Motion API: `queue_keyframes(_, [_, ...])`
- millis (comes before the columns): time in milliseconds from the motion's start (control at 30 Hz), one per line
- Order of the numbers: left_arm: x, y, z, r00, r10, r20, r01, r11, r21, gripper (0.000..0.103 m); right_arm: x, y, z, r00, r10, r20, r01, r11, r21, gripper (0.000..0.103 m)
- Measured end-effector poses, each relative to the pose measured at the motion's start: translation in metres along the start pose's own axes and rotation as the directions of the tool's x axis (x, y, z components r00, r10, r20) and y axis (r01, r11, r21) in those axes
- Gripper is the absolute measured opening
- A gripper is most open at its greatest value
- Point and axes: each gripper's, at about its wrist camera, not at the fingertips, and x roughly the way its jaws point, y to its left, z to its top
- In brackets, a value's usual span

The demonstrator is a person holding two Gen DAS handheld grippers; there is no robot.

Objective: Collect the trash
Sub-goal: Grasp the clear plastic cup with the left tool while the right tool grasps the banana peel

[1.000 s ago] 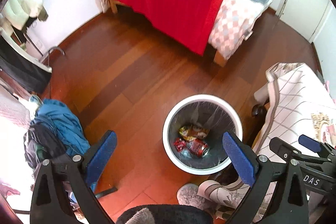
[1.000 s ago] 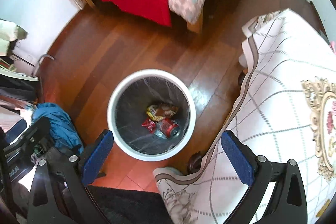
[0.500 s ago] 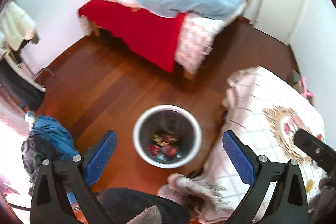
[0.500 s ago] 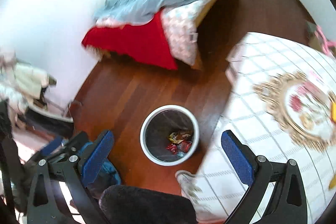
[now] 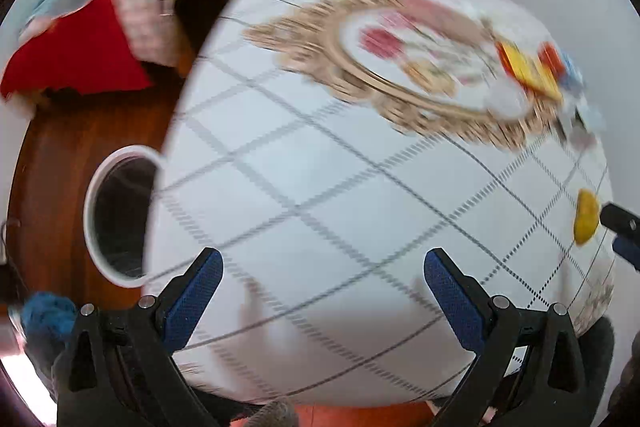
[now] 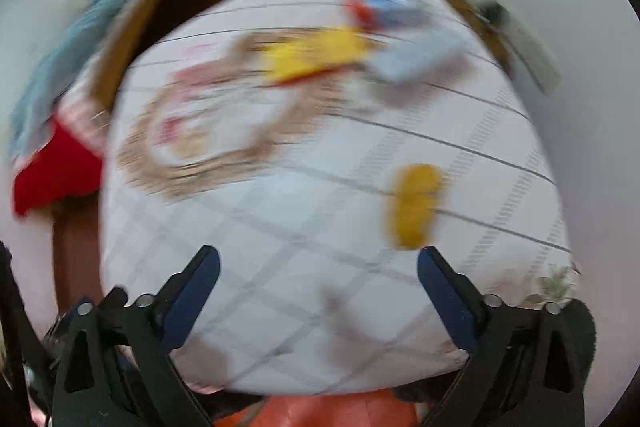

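Note:
A small orange-yellow piece of trash (image 6: 414, 207) lies on the white checked tablecloth (image 6: 280, 247), just ahead of my open, empty right gripper (image 6: 318, 267); it also shows in the left wrist view (image 5: 586, 223) at the far right. A yellow packet (image 6: 316, 55) and blue and red wrappers (image 6: 404, 15) lie at the table's far side, blurred. My left gripper (image 5: 322, 279) is open and empty over the table. The white trash bin (image 5: 116, 215) stands on the floor left of the table, half hidden by its edge.
A bed with a red blanket (image 5: 76, 55) stands beyond the wooden floor (image 5: 48, 163). Blue clothing (image 5: 44, 311) lies at the lower left. A white wall (image 6: 592, 107) runs close along the table's right side.
Both grippers swung up and right from above the bin to over the table. The views are now motion-blurred, and the trash on the table has come into view.

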Motion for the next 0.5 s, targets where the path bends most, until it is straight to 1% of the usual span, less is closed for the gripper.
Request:
queue_keyframes(67, [0.008, -0.017, 0.005, 1.000, 0.008, -0.009, -0.008, 1.000, 0.030, 0.103, 0.014, -0.023, 0.005, 1.000, 0.003, -0.015, -0.003, 0.999, 0.040, 0.087])
queue_keyframes(133, [0.012, -0.029, 0.012, 1.000, 0.025, -0.008, -0.025, 0.998, 0.053, 0.103, 0.026, -0.032, 0.009, 1.000, 0.003, -0.012, -0.003, 0.999, 0.049, 0.082])
queue_keyframes(167, [0.013, -0.033, 0.016, 0.999, 0.031, -0.007, -0.031, 0.998, 0.060, 0.103, 0.031, -0.034, 0.009, 1.000, 0.000, -0.013, 0.000, 0.999, 0.047, 0.077])
queue_keyframes(200, [0.015, -0.037, 0.020, 0.999, 0.034, -0.006, -0.033, 0.997, 0.065, 0.103, 0.035, -0.034, 0.011, 1.000, 0.005, -0.010, -0.004, 0.999, 0.040, 0.068])
queue_keyframes(233, [0.016, -0.040, 0.024, 0.999, 0.034, -0.007, -0.033, 0.997, 0.069, 0.103, 0.039, -0.032, 0.011, 1.000, -0.002, -0.002, 0.002, 1.000, 0.025, 0.063])
queue_keyframes(267, [0.017, -0.045, 0.031, 0.999, 0.035, -0.005, -0.034, 0.997, 0.076, 0.103, 0.038, -0.029, 0.011, 0.999, -0.024, 0.023, 0.024, 1.000, 0.003, 0.057])
queue_keyframes(300, [0.018, -0.049, 0.035, 0.999, 0.041, -0.001, -0.041, 0.996, 0.083, 0.103, 0.038, -0.025, 0.013, 0.999, -0.033, 0.040, 0.034, 0.999, -0.023, 0.036])
queue_keyframes(367, [0.018, -0.057, 0.044, 1.000, 0.030, 0.002, -0.030, 0.996, 0.087, 0.103, 0.041, -0.022, 0.018, 0.999, -0.025, 0.043, 0.027, 0.999, -0.041, 0.017])
queue_keyframes(433, [0.019, -0.066, 0.058, 1.000, 0.010, 0.007, -0.010, 0.996, 0.084, 0.103, 0.040, -0.021, 0.026, 0.998, -0.007, 0.056, 0.009, 0.999, -0.044, 0.014])
queue_keyframes(500, [0.018, -0.076, 0.064, 1.000, -0.016, 0.018, 0.014, 0.996, 0.087, 0.102, 0.036, -0.023, 0.037, 0.997, 0.006, 0.075, -0.003, 0.999, -0.037, 0.013])
